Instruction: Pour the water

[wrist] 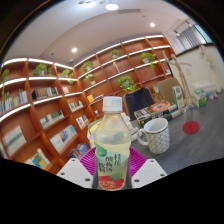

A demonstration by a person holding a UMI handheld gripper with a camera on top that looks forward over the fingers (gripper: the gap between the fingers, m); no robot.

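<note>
So the bottle (111, 143) is sitting right between the fingers of the gripper (112, 173), dead center, standing upright with its white cap pointing to 12 o'clock. Both fingers look pressed against its lower sides, so I'd call the tongs clenched on it. Holding it low around the label makes sense if you're about to tip it, since the neck stays free to swing over. It's a clear plastic bottle with pale yellowish liquid inside and a green and pink label wrapped round the bottom half. Cap looks like it's on, though I can't be sure. At about 2 o'clock from the bottle, just beyond the fingers, there's a white mug (155, 134) with a handle, probably the pouring target. Bookshelves (50, 100) fill the background
</note>
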